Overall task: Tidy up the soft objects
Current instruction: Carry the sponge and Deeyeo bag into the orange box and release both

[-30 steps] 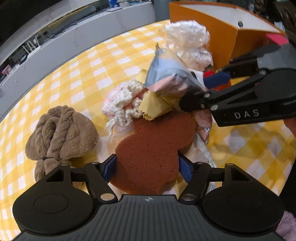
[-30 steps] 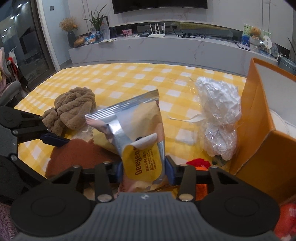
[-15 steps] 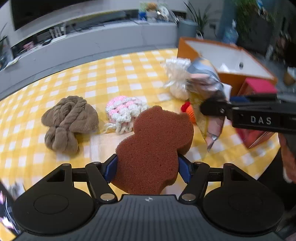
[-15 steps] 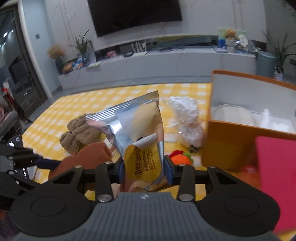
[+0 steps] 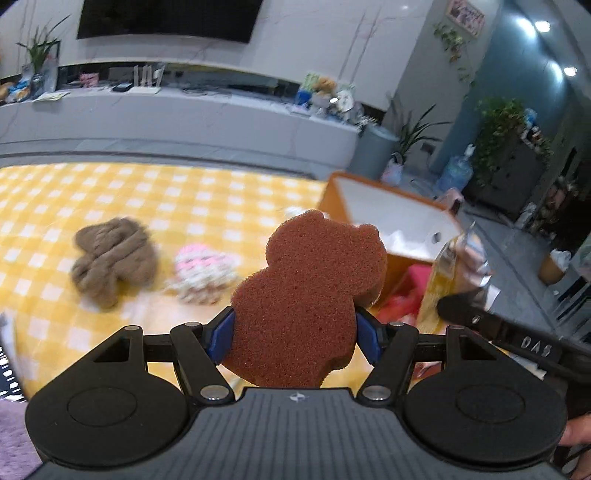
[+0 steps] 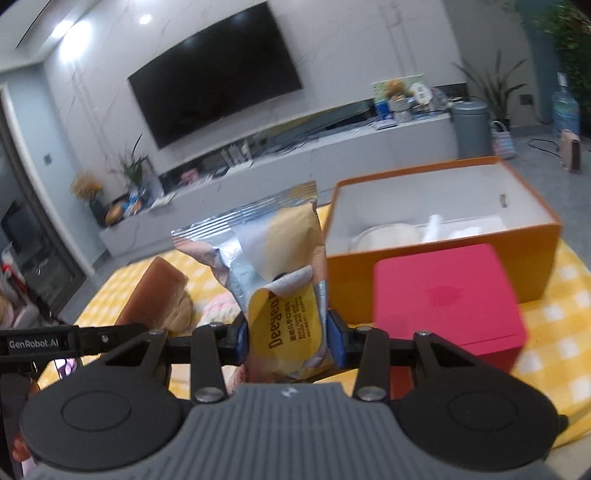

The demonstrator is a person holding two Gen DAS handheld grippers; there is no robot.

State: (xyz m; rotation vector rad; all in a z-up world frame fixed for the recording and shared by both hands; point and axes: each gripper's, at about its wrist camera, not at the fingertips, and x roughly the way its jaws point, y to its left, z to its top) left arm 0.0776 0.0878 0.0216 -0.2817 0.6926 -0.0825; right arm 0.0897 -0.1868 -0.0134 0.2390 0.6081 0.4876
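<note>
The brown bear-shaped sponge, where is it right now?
The sponge is clamped in the left gripper, held up above the yellow checked tablecloth, with the orange box just behind it to the right.

This is a home living room. A large dark television (image 6: 218,77) hangs on a pale marble-look wall, and below it runs a long, low grey media console (image 5: 177,114) carrying small household things: a router with upright antennas (image 5: 147,75), books, a stuffed toy (image 6: 395,88) and ornaments. Potted houseplants (image 5: 498,129) stand along the walls and on the console's end. A grey bin (image 6: 471,127) and a blue water bottle (image 6: 565,110) sit on the grey tiled floor. Recessed ceiling lights (image 5: 541,26) glow overhead. In the foreground, the surface wears a yellow-and-white checked cloth (image 5: 166,195), a domestic touch.
</note>
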